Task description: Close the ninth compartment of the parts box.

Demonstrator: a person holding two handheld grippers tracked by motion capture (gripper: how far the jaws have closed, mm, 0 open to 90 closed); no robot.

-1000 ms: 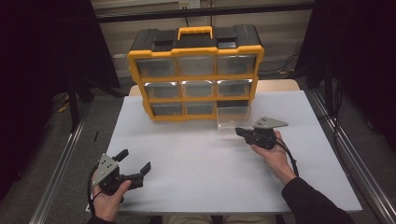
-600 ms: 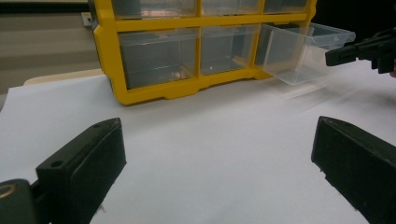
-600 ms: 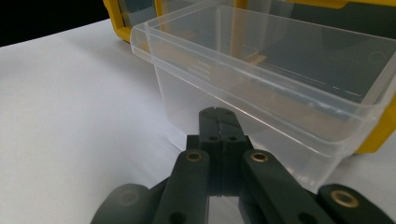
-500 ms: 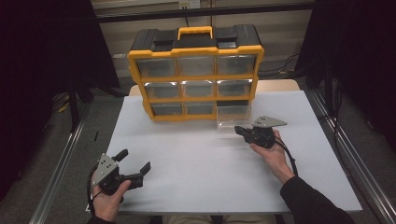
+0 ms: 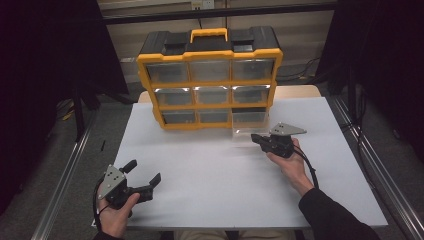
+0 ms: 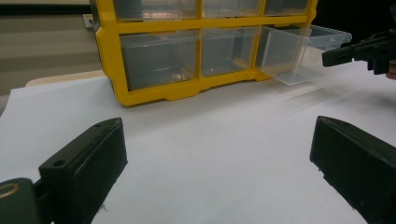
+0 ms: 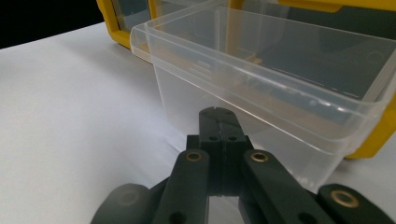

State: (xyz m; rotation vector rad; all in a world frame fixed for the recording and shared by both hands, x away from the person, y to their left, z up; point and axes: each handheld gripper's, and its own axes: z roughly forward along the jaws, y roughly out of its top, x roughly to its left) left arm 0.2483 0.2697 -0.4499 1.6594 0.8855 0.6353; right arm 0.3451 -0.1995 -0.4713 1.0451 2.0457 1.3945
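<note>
A white table [image 5: 210, 200] carries a yellow organizer [image 5: 210, 75] with nine clear drawers, standing at its far side. The bottom right drawer [image 5: 248, 121] is pulled partly out toward the near side, and from the right gripper view it looks empty. The right gripper [image 5: 256, 138] is just in front of this drawer, with its jaws pressed together and holding nothing; the tips are near the drawer's front wall, but I cannot tell if they touch it. The left gripper [image 5: 145, 175] rests at the near left, well apart, with jaws wide open and empty. I judge the step is working this drawer; next, the closed tips must push or hook its front squarely.
</note>
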